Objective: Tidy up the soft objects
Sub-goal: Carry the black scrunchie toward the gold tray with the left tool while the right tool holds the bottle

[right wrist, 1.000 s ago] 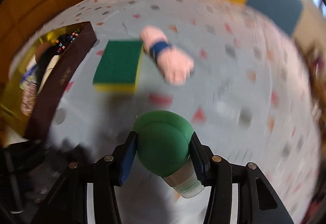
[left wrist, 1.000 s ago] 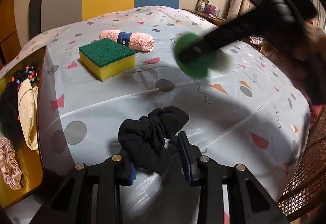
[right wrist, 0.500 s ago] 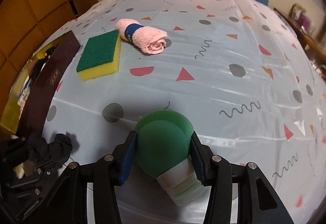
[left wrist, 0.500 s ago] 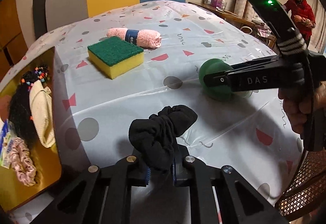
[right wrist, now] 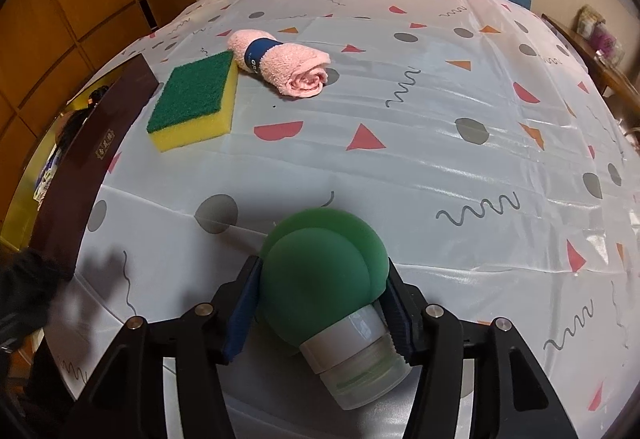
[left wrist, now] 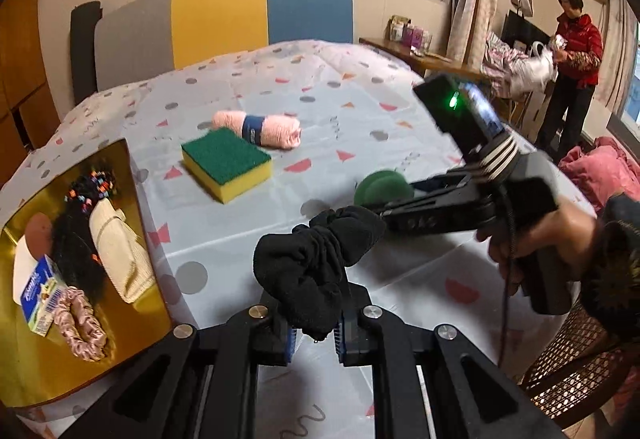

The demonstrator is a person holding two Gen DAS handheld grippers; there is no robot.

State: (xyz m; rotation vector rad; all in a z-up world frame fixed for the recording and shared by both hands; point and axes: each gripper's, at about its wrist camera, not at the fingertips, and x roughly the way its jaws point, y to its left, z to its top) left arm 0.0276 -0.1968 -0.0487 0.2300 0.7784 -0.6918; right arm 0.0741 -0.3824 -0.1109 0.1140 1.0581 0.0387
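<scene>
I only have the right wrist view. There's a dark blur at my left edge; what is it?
Observer: A black scrunchie, clamped between the left gripper fingers and lifted off the tablecloth.
Operator: Where would it go?
Observer: Likely the gold-lined box on the left; the left wrist view shows it open.
Operator: Anything in it?
Observer: Yes: a pink scrunchie, a cream cloth, a black beaded hair piece and a tissue pack.

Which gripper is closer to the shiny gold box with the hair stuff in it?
Left. The left gripper, clamping a black scrunchie, sits right beside the gold box. The right gripper, squeezing a green silicone bottle, is farther out over the table.
</scene>
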